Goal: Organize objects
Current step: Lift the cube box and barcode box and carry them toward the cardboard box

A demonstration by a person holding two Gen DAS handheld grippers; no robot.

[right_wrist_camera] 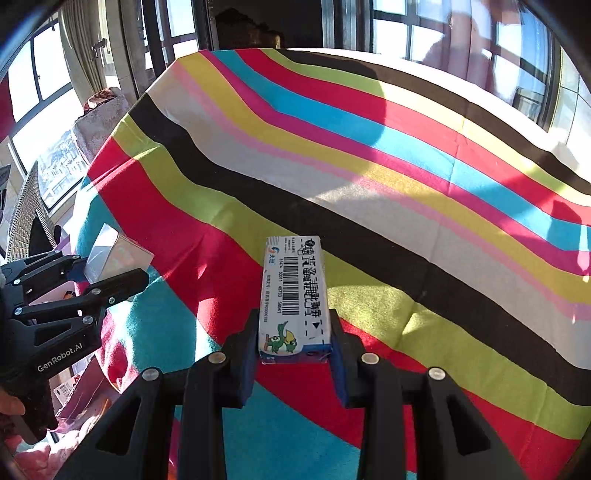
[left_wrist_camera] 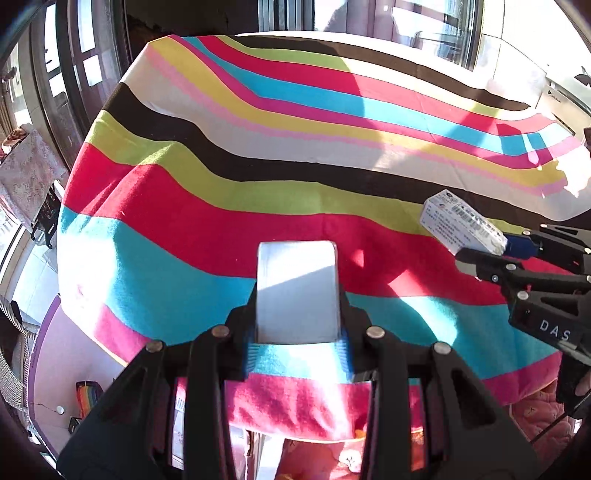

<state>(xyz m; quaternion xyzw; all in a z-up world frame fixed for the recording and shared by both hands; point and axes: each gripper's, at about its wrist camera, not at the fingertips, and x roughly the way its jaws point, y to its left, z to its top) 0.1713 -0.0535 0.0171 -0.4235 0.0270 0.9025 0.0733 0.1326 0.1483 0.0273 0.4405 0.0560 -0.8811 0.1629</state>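
Cloth (left_wrist_camera: 258, 177) striped, sunlit, covers table; windows (right_wrist_camera: 402, 29) behind.

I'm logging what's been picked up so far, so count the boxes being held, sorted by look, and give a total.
Plain silvery-white box, in the left tool: 1
Printed barcode box, in the right tool: 1
Total: 2

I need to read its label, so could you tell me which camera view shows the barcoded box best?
The right wrist view: the barcoded box sits centred and close between the right gripper fingers, with barcode and print facing the camera. The left wrist view shows the same box small, at the right edge, tilted and partly covered by a finger.
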